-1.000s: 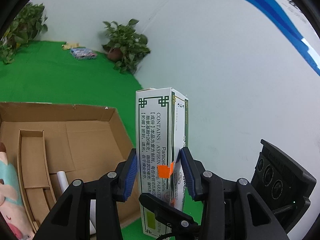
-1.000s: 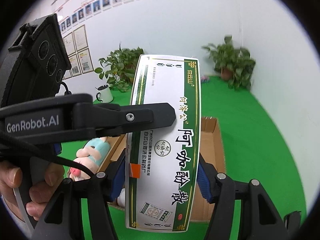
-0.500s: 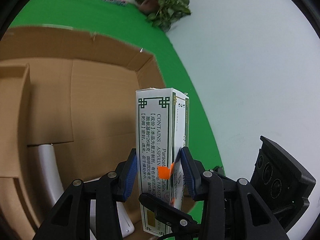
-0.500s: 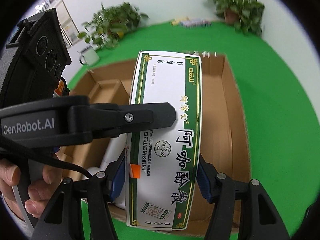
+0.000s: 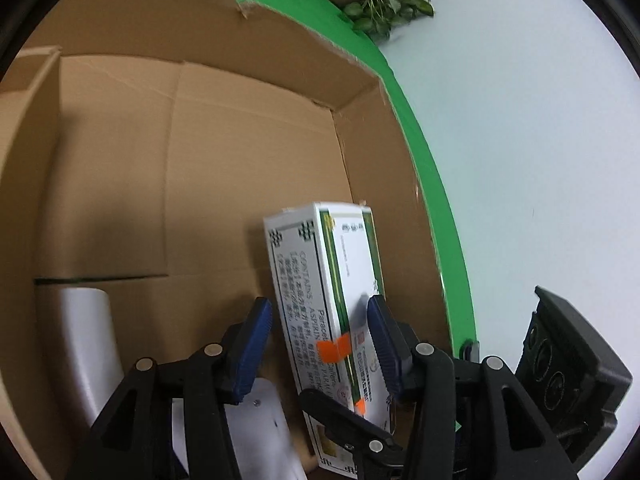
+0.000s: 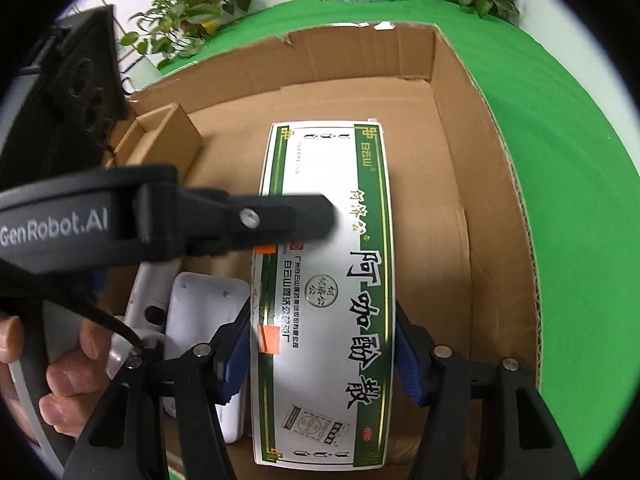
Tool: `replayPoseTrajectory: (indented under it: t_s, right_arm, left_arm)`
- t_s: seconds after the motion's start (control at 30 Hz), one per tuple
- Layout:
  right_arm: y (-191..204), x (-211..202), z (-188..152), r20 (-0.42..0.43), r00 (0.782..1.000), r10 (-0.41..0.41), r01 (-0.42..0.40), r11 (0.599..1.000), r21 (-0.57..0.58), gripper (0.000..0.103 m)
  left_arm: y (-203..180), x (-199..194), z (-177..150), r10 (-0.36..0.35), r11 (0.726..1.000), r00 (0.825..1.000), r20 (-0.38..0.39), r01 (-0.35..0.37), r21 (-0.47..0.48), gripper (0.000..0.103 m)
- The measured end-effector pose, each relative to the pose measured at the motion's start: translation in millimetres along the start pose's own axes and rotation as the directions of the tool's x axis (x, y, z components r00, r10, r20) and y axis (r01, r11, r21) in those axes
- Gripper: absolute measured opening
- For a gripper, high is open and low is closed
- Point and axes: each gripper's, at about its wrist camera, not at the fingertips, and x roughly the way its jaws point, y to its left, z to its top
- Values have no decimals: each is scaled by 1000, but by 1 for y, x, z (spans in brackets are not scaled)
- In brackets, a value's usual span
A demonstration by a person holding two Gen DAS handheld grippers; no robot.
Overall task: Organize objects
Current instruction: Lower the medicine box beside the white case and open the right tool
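Observation:
A white and green medicine box [image 6: 324,280] hangs low inside the open cardboard box [image 6: 500,200], near its right wall. My right gripper [image 6: 322,332] is shut on it, blue pads [image 6: 236,344] pressing both long edges. In the left wrist view the medicine box [image 5: 320,280] leans to the left between the jaws of my left gripper [image 5: 318,312]. Those jaws are opening: the left pad [image 5: 252,344] stands clear of the box and the right one lies against its face. The left gripper's finger [image 6: 280,216] crosses the box's front in the right wrist view.
White plastic items [image 6: 200,308] lie on the cardboard box's floor to the left of the medicine box, also a white part [image 5: 88,340]. A small inner carton [image 6: 168,136] sits at the back left. A hand [image 6: 60,380] holds the left gripper. Green cloth [image 6: 560,120] and potted plants [image 6: 192,12] surround the box.
Both grippers have come down with the medicine box into the cardboard box. The left gripper's jaws have spread and the medicine box now leans between them. The right grip is unchanged.

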Motion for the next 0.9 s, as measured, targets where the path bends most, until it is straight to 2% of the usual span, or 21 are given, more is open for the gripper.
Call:
replayPoseTrajectory:
  t_s: [0.07,0.2,0.3,0.33,0.43,0.5,0.57,0.63,0.67,0.7,0.73,0.77,0.8,0.83,0.87,0.9]
  right_arm:
    - [-2,3,4,-15,1000,0,0,1000,13,60]
    - [-2,7,1,-69,997,29,-24,997,68,63]
    - [0,7,-2,-75,997,27,-21,997,78,63]
    - [0,6,-3,-74,997,30,-23,996,84,66]
    - [-2,3,-5,-71,996,60,-52,993,110,68]
    - [-2,-1,-8,-60,994,87,-79,989,125,72]
    - [-2,-6,-8,-35,995,91,-85,988,128,75]
    - [6,-23,-12,53,998,27,-32,995,99,76]
    - [11,-31,-13,102,995,-13,6,998,70,78]
    - [21,-39,-13,174,983,-62,57,998,32,80]
    - [31,-53,-22,268,958,-104,110,994,-6,82]
    - [38,-66,-35,354,927,-127,146,989,-28,83]
    - [47,-76,-50,440,888,-136,169,985,-37,85]
    - [53,-79,-62,493,861,-129,169,985,-37,86]
    - [55,-81,-68,519,846,-125,167,985,-35,86]
    - [61,-79,-78,550,826,-123,169,985,-33,86]
  left_arm:
    - [-2,-8,1,1,1000,1000,17,-1,7,50]
    - [-10,-31,-7,55,997,997,61,-58,51,50]
    - [-15,-55,-20,79,993,991,105,-87,78,50]
    - [-17,-63,-24,92,991,988,120,-103,85,50]
    - [-25,-89,-42,147,977,972,186,-172,128,50]
    - [-25,-110,-60,194,959,950,243,-236,157,54]
    - [-22,-132,-80,254,934,916,311,-315,168,60]
    - [-18,-153,-103,330,882,852,406,-431,189,67]
    - [-17,-163,-117,367,853,812,453,-488,184,69]
    - [-20,-169,-132,388,832,781,489,-525,178,73]
    - [-16,-177,-148,410,807,739,535,-567,165,78]
    - [-12,-180,-154,428,789,708,562,-596,148,80]
    - [-7,-181,-167,451,768,670,590,-628,125,85]
    - [-2,-177,-179,469,755,644,604,-647,104,86]
    - [5,-174,-189,490,744,622,611,-663,78,86]
    - [12,-172,-197,501,739,611,613,-670,63,86]
